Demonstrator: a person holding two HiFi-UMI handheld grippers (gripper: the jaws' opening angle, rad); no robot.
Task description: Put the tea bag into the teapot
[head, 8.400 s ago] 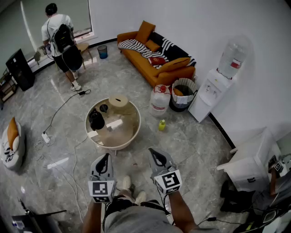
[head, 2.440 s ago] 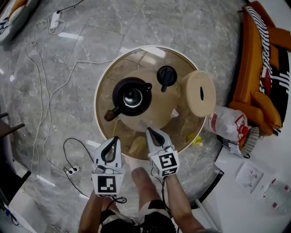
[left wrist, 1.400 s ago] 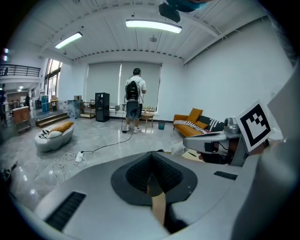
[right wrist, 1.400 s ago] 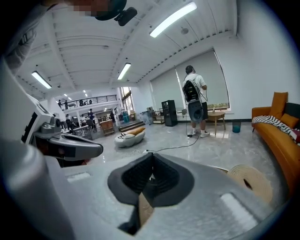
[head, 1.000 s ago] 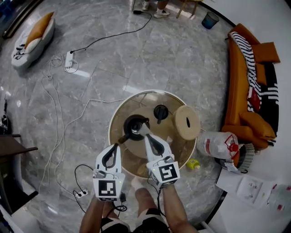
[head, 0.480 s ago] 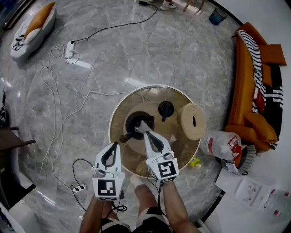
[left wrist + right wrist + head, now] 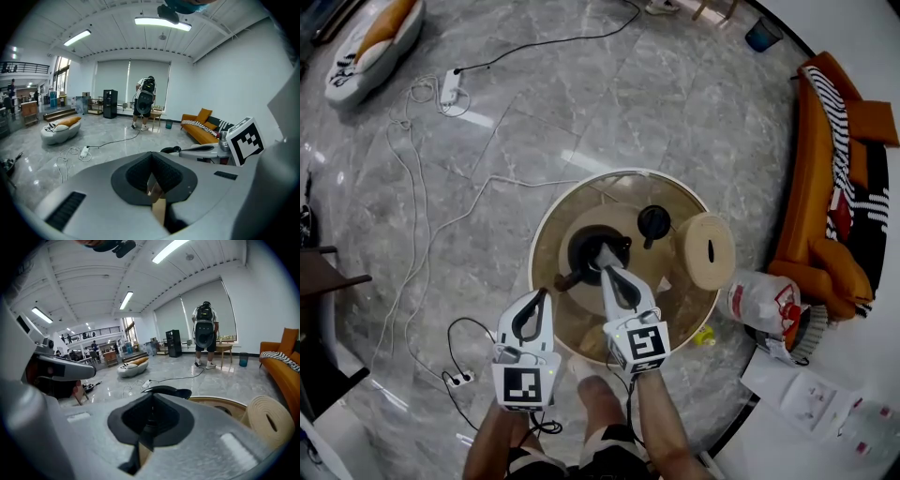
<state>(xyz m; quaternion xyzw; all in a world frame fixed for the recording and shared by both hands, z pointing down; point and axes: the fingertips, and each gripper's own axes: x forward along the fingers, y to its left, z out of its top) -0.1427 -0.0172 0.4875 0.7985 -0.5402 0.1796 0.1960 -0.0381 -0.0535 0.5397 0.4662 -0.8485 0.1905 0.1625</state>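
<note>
Head view | round table on grey marble floor | left claw, right claw: together

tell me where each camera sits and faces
Head view: on the head, facing steeply down at the table and teapot; forearms, left tongs and right tongs show.
Left gripper view: on the left tongs, facing across the room; own shut jaws and the right tongs show.
Right gripper view: on the right tongs, facing over the table; own shut jaws and the left tongs show.
Shared: both gripper views catch the standing person with a backpack.
</note>
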